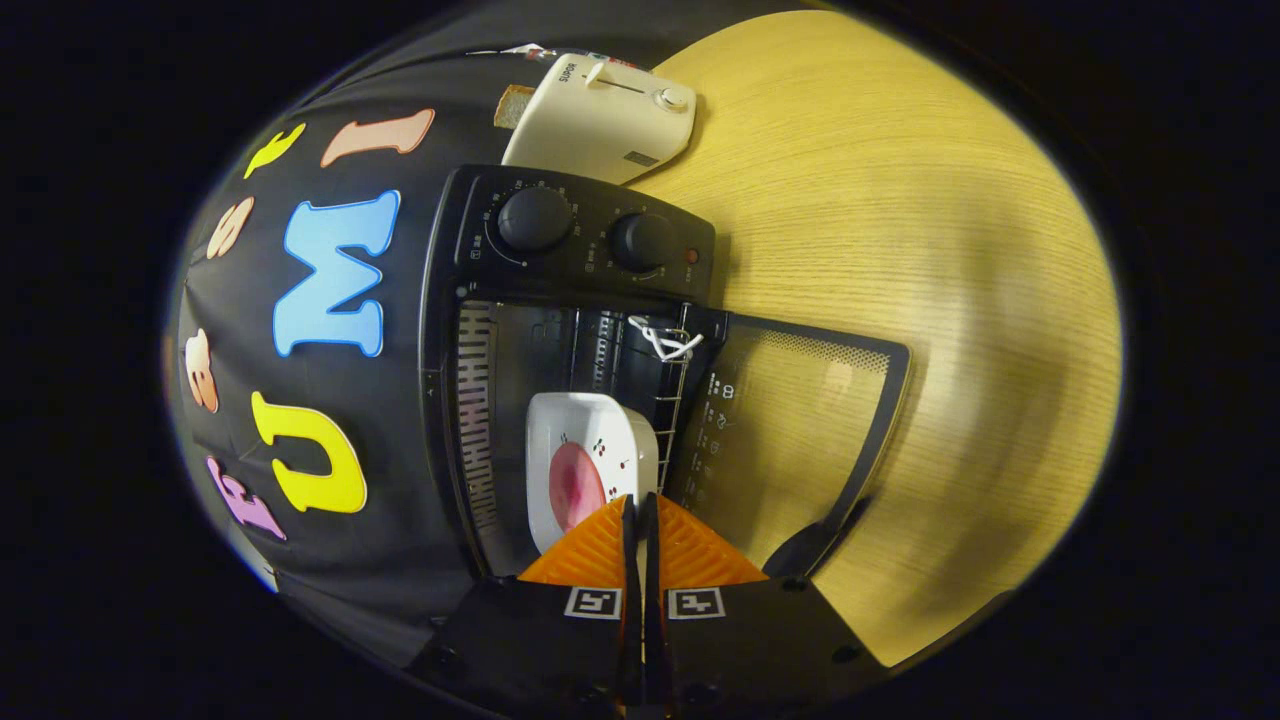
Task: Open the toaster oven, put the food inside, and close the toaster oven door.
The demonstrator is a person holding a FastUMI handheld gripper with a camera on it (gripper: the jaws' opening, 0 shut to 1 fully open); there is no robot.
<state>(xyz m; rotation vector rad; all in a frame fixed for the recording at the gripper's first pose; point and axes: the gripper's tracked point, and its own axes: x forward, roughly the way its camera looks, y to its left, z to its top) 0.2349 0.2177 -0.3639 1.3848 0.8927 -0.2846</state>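
Gripping the near rim of the white square plate [590, 455], the tool [640, 515] has its two fingers drawn nearly together, with only a thin dark slit between them; the rim appears pinched there, though the contact itself is hidden behind the fingertips. The whole view is rolled sideways, so the oven's mouth faces three o'clock.

Going from largest to smallest: the pale wood-grain desk [900, 200] spreads from twelve to four o'clock and carries everything. On it, the black toaster oven [560, 300] stands with its glass door [800, 420] dropped flat onto the desk at three o'clock of the cavity, which leaves the opening free for loading. A white cord [665, 340] is tied at the door's hinge end, probably as a pull loop for the tool. At twelve o'clock beyond the oven sits a cream pop-up toaster [605, 115] with a slice of bread [513, 105] poking from its slot. The plate, printed with small cherries, holds a round pink piece of food [577, 485] and sits over the wire rack [672, 420] at the mouth, just ahead of the fingers.

By this reading, the plate is being slid in; release and closing the door remain.
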